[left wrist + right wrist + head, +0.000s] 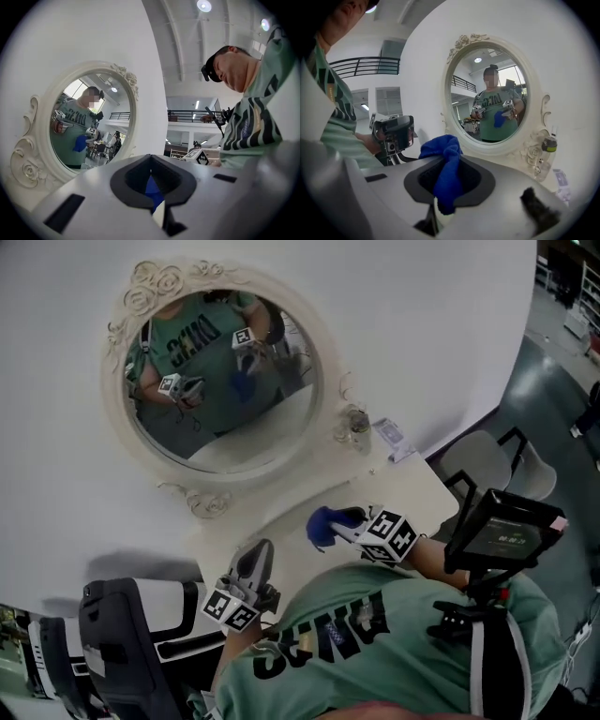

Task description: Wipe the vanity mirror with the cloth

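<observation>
Grey right gripper (446, 185): jaws clenched on a bunched blue microfibre cloth (443, 157)
Grey left gripper (151, 174): jaws pressed together, grasping nothing, low in front of the mirror
Cloth position: below and in front of the oval cream-framed vanity mirror (487, 93), apart from its glass
Done: cloth is in the gripper
Left to do: by the look of it, all the wiping; the cloth must first be raised to the glass

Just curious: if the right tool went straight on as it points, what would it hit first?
Probably the vanity mirror, around its left rim, with the blue cloth touching first; depth is unclear.
</observation>
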The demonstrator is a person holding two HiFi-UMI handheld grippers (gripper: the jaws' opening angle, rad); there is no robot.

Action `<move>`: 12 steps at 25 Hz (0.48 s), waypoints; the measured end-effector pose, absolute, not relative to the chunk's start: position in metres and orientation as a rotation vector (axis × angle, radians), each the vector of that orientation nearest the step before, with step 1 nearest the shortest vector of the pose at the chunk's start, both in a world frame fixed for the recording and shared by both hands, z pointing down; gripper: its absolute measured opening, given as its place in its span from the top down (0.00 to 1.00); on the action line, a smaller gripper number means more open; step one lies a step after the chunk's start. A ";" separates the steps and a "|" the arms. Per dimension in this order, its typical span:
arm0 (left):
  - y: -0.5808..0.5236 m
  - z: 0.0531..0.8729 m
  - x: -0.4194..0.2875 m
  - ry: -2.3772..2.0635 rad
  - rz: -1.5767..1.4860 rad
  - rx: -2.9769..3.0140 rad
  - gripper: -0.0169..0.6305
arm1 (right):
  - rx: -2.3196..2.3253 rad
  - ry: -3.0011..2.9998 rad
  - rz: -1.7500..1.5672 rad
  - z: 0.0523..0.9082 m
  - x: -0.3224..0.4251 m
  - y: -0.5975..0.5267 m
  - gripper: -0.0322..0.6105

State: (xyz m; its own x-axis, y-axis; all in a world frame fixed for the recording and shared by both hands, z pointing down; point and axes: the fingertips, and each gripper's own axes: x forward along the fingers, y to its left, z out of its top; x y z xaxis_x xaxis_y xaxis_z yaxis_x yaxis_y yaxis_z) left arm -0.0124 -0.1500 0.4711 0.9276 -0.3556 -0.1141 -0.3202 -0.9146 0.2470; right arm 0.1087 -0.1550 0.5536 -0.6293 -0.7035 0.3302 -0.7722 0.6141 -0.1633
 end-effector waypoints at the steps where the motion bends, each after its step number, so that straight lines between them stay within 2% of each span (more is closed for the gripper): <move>1: -0.148 0.472 -0.012 -0.509 -0.231 2.861 0.96 | 1.199 -2.609 0.413 0.553 0.105 -0.154 0.87; 12: -0.147 0.478 -0.024 -0.557 -0.242 2.855 0.96 | 1.093 -2.627 0.310 0.548 0.085 -0.151 0.87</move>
